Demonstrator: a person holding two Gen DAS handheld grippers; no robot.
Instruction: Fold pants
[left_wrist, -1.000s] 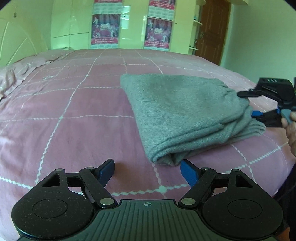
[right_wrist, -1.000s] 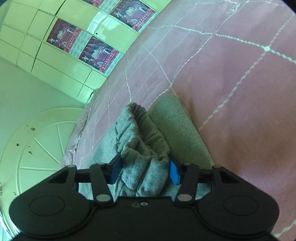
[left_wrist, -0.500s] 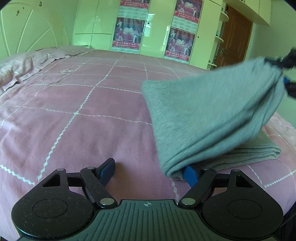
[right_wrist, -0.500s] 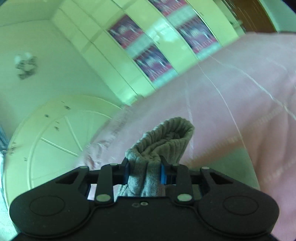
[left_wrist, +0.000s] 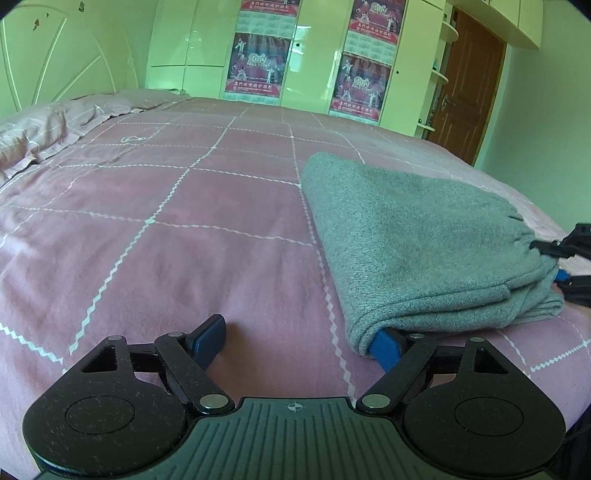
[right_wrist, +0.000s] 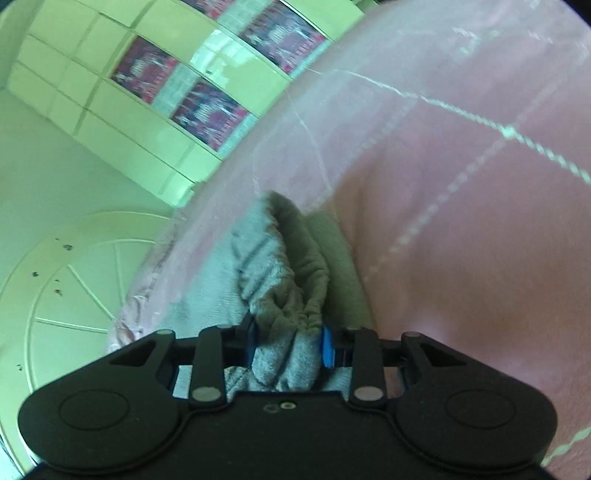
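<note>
Grey folded pants (left_wrist: 406, 243) lie on the pink bedspread (left_wrist: 166, 258), right of centre in the left wrist view. My left gripper (left_wrist: 297, 336) is open and its jaws are opening wider. Its right finger (left_wrist: 386, 341) is tucked under the near corner of the pants, while the left finger (left_wrist: 210, 334) rests over bare bedspread. At the right edge, my right gripper (left_wrist: 554, 260) holds the gathered end of the pants. In the right wrist view, my right gripper (right_wrist: 288, 343) is shut on the bunched elastic waistband (right_wrist: 291, 273).
A rumpled pink pillow (left_wrist: 37, 136) lies at the far left by the pale headboard (left_wrist: 55, 62). Behind the bed stand a wardrobe with posters (left_wrist: 258, 62) and a brown door (left_wrist: 469, 92). The bed's right edge runs just beyond the pants.
The right gripper shut on the waistband, lifted that end high, then brought it back down onto the stack. The left gripper's right finger slid under the near corner.
</note>
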